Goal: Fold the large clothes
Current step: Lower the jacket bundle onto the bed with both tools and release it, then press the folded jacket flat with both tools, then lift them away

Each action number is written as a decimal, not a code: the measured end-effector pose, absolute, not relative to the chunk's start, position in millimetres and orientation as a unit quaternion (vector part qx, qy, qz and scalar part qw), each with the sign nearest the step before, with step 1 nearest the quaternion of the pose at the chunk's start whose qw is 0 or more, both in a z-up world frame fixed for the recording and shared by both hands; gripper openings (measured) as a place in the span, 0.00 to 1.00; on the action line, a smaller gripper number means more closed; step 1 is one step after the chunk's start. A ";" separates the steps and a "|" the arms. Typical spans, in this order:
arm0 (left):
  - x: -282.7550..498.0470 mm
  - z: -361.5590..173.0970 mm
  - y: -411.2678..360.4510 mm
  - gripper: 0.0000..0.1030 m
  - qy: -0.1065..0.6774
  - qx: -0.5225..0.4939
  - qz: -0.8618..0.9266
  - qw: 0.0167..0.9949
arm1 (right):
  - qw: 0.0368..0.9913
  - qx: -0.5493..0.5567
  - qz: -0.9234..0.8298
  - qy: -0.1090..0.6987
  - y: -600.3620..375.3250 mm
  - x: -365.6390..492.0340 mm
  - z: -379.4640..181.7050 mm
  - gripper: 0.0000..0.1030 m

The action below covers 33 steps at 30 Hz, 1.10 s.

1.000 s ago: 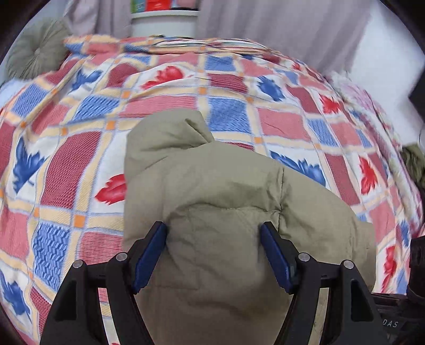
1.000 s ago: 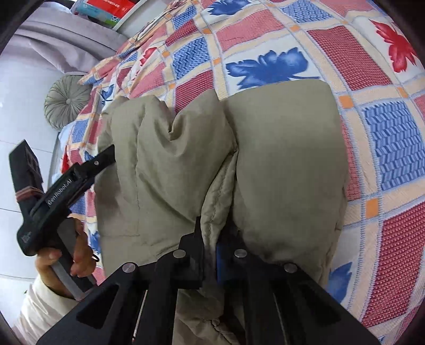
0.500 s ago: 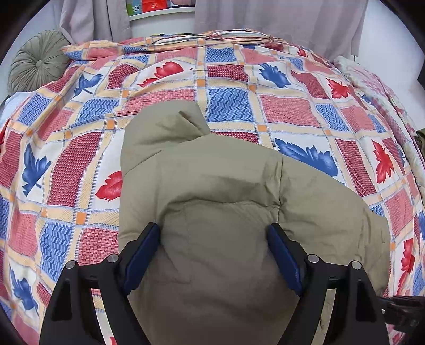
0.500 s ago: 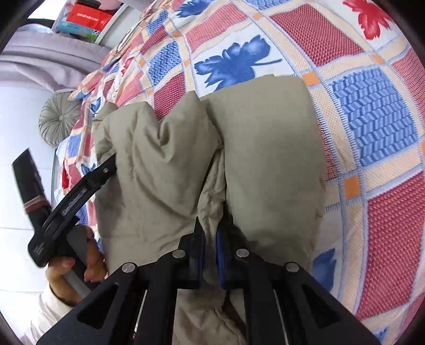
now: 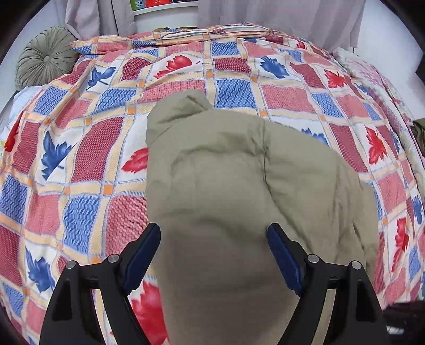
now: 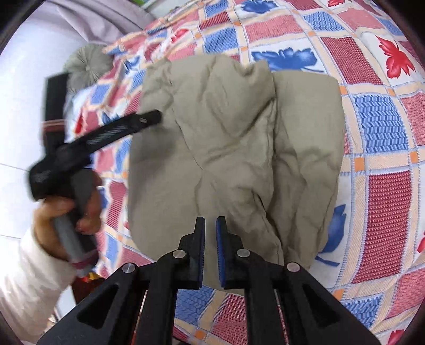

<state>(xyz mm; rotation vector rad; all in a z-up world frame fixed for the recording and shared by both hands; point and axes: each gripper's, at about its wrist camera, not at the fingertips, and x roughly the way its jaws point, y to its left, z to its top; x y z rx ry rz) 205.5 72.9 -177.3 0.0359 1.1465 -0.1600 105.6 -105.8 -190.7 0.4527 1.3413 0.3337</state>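
Note:
A padded khaki jacket [image 5: 233,185] lies folded in a thick bundle on the patterned bedspread [image 5: 79,164]; it also shows in the right wrist view [image 6: 228,148]. My left gripper [image 5: 213,254] is open, its blue pads apart on either side of the bundle's near end, above it. In the right wrist view the left gripper [image 6: 148,118] hovers at the bundle's left side, held by a hand. My right gripper [image 6: 209,233] is over the bundle's near edge, its jaws a narrow gap apart with nothing between them.
A round grey-green cushion [image 5: 45,63] lies at the bed's far left corner. Curtains [image 5: 279,13] and a white shelf [image 5: 164,13] stand behind the bed. A second floral quilt [image 5: 377,87] lies along the right side.
My right gripper has let go of the jacket fold and pulled back. My left gripper has lifted and drawn back from the bundle, still open.

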 end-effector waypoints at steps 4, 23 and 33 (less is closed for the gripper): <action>164.4 -178.4 90.0 0.80 0.546 0.000 -0.068 0.835 | 0.743 0.172 0.122 0.635 -103.2 101.1 -212.9 0.10; 122.9 -210.8 102.4 0.83 0.587 -0.027 -0.063 0.807 | 0.660 0.418 0.059 0.621 -158.4 29.7 -256.1 0.63; 120.5 -229.8 73.5 0.92 0.597 -0.001 -0.074 0.799 | 0.666 0.393 0.013 0.634 -175.3 55.1 -295.8 0.10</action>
